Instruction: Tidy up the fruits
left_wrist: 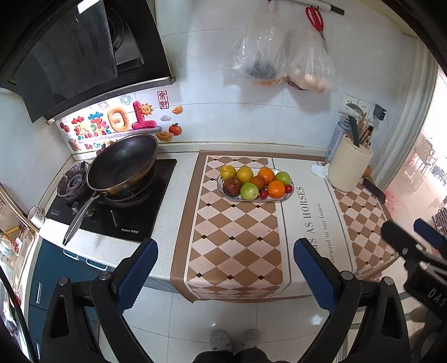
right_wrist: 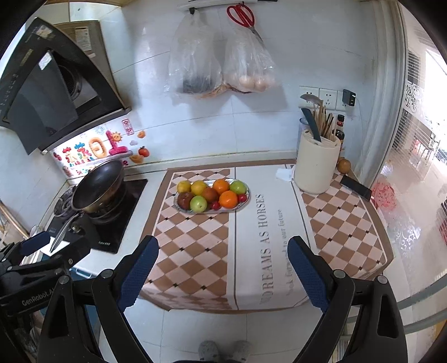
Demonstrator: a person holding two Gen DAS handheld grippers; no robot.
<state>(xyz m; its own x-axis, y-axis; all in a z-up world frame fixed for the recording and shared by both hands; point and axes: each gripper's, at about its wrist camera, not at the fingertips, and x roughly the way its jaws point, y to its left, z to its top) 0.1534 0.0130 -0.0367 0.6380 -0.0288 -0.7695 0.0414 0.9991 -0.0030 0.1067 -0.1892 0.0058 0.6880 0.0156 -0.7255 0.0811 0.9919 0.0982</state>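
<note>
A: Where is the fruit?

B: All of it sits piled on one oval plate (left_wrist: 290, 186) on the checked cloth (left_wrist: 232, 245) that covers the counter. From the left wrist camera the plate lies toward twelve o'clock, well beyond the fingertips. Two yellow fruits (left_wrist: 236, 173) sit at the back left, two oranges (left_wrist: 276, 189) at the back and front right, two green apples (left_wrist: 249, 191), a dark red apple (left_wrist: 232, 187) at the plate's seven o'clock, and small red tomatoes (left_wrist: 263, 194) tucked along the front edge.

A: And the grippers?

B: The left gripper (left_wrist: 225, 255) has its blue pads spread wide with nothing between them, only cloth and floor behind. The right gripper (right_wrist: 223, 251) is the same: jaws far apart, holding nothing. Each shows at the edge of the other's view, the right one at about three o'clock from the left camera.

A: What else is on the counter?

B: A black wok (left_wrist: 123, 164) on the stove (left_wrist: 117, 212) at ten o'clock of the plate, and a cream utensil holder (left_wrist: 347, 170) at about three o'clock of it, with a dark phone (right_wrist: 355, 186) lying just beside. Two plastic bags (right_wrist: 220, 67) and red scissors (right_wrist: 241, 15) hang on the wall above. Grey slippers (left_wrist: 234, 339) show on the floor tiles at six o'clock.
</note>
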